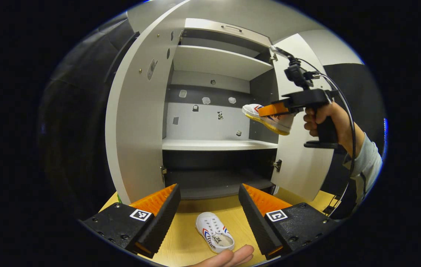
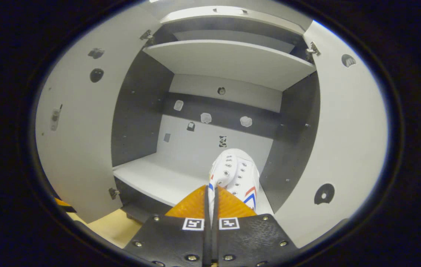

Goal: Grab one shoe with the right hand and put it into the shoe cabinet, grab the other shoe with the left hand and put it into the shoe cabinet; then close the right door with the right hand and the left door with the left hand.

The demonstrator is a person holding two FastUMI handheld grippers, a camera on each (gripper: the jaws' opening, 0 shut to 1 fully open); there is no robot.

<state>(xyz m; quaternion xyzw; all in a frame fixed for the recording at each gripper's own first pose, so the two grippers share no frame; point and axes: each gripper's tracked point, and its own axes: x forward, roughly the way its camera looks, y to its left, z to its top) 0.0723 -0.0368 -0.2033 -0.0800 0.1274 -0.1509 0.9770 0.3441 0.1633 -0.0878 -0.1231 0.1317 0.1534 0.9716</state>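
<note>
One white sneaker (image 1: 214,232) with red and blue stripes lies on the wooden table (image 1: 184,237), below and between the fingers of my left gripper (image 1: 208,189), which stands open and holds nothing. The shoe cabinet (image 1: 218,144) is in front of it with both doors swung wide. My right gripper (image 1: 273,109), held by a hand, is up at the cabinet's right side, shut on the other sneaker (image 1: 269,119). In the right gripper view that sneaker (image 2: 237,174) hangs toe-forward from the right gripper (image 2: 211,188), over the front right of the middle shelf (image 2: 155,178).
The cabinet's left door (image 1: 136,122) and right door (image 1: 301,163) flank the opening. An upper shelf (image 1: 218,61) and a dark bottom shelf (image 1: 214,183) sit above and below the middle one. A person's fingertips (image 1: 232,256) show at the table's near edge. Cables trail from the right gripper.
</note>
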